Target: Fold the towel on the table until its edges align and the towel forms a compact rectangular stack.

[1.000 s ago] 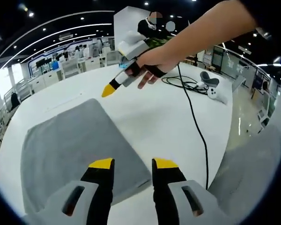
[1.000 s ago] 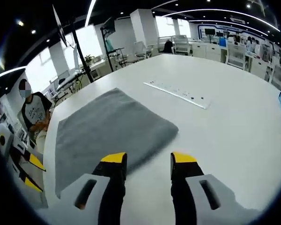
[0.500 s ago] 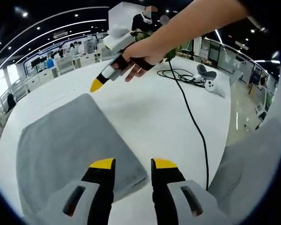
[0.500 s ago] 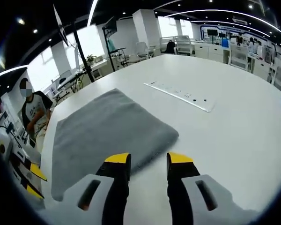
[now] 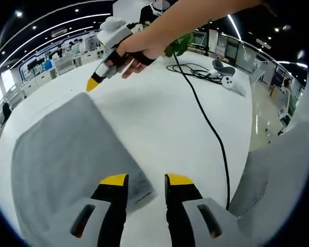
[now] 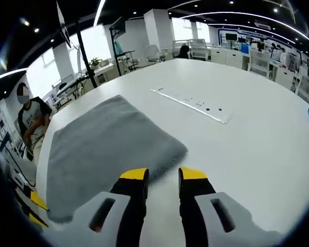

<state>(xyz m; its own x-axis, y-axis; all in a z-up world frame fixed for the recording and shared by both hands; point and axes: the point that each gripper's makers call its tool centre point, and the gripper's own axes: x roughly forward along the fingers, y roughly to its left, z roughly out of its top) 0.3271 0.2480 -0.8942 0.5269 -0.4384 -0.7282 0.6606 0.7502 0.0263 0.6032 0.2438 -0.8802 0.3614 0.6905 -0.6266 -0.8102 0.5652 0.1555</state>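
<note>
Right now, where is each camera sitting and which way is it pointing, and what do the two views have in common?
Left gripper view: rides on the left tool, looks forward across the grey towel and white table toward a black cable; its own yellow-tipped jaws, the person's hand and the right tool show.
Right gripper view: rides on the right tool, looks over a towel corner toward a clear ruler-like strip; its own jaws show.
Shared: the same towel and table.

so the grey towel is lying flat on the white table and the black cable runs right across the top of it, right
Not quite. The grey towel does lie flat on the white table, but the black cable runs over bare tabletop beside it, clear of the towel, as the left gripper view shows.
</note>
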